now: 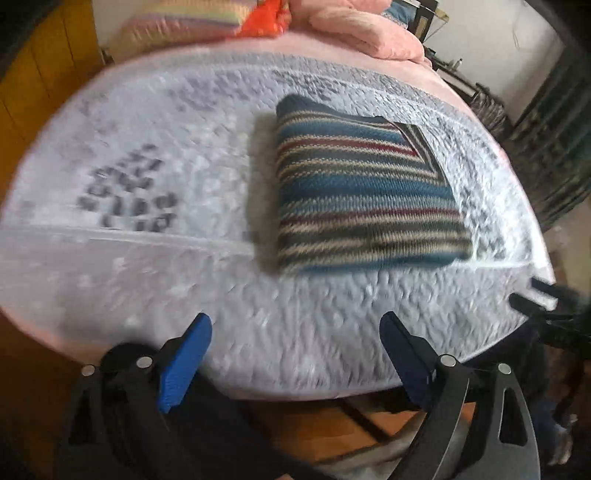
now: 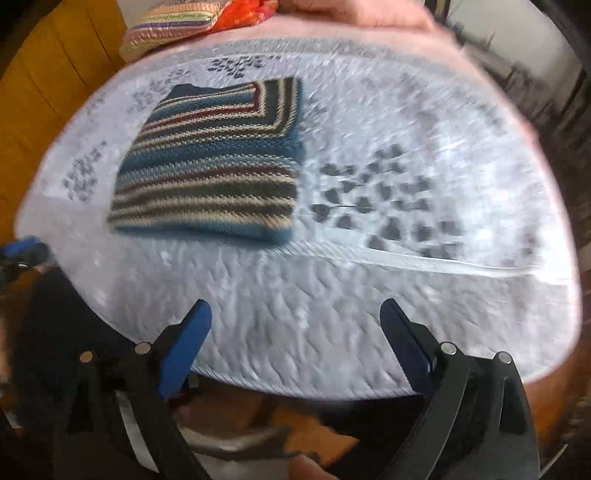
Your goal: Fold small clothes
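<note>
A striped knit garment (image 1: 362, 192) in blue, cream, dark red and black lies folded into a thick rectangle on the white quilted bed cover (image 1: 184, 147). In the right wrist view the same folded garment (image 2: 214, 162) sits at the far left. My left gripper (image 1: 295, 325) is open above the bed's near edge, well short of the garment, with nothing between its blue pads. My right gripper (image 2: 295, 314) is also open and empty, near the bed's front edge, to the right of the garment. Both views are motion-blurred.
Striped pillows (image 1: 192, 22), an orange cloth (image 1: 262, 18) and a pink blanket (image 1: 369, 33) lie at the head of the bed. A yellow wall (image 1: 33, 81) stands on the left, dark furniture (image 1: 554, 147) on the right. Wooden floor (image 1: 332, 428) shows below the bed edge.
</note>
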Motion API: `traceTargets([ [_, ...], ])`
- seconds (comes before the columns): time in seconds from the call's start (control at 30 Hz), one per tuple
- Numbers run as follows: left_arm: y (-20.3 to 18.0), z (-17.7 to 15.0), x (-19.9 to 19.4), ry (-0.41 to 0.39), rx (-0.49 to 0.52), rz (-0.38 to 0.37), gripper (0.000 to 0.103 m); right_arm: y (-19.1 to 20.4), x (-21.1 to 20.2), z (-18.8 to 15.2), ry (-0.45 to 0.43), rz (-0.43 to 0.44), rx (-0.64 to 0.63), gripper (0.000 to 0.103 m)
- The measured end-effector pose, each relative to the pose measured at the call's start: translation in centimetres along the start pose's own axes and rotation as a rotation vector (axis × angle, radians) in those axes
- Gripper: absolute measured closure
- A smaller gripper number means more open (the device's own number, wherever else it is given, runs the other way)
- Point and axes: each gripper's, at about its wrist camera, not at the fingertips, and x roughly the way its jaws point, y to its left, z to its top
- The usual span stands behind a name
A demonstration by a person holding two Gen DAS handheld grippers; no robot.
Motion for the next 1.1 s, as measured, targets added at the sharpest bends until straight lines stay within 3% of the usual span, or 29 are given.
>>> traceTargets([
  [0.07,-1.1,-1.1,-2.1,-0.049,-0.003,0.069,0.010,1.0,-2.3,-0.8,-0.041,-0.097,0.001,0.003],
  [0.13,-1.6,-2.1,-4.4,-0.095,0.002,0.085,0.010,1.6,-3.8,-0.6,-0.019,-0.129,-0.005,0.003],
  [0.2,-2.3,-2.9,-7.1,-0.145,0.009,0.058,0.010,2.1,-6.3,-0.2,-0.023,-0.113,-0.006,0.003],
  [0.37,-3.7,-3.1,-12.8,-0.201,0.036,0.041,0.010,3.6,-14.0,-0.2,-0.175,-0.095,-0.031,0.003],
  [0.47,-4.6,-2.8,-15.4,-0.193,0.071,0.008,0.010,4.3,-17.4,0.0,-0.243,-0.102,-0.036,0.003],
  [0.63,-5.1,-2.8,-19.2,-0.268,0.056,-0.018,0.010,5.4,-21.5,-0.3,-0.300,-0.097,-0.061,0.003],
  [1.1,-5.9,-3.0,-19.0,-0.258,0.057,-0.024,0.010,5.6,-22.9,-0.8,-0.311,-0.100,-0.019,0.003],
])
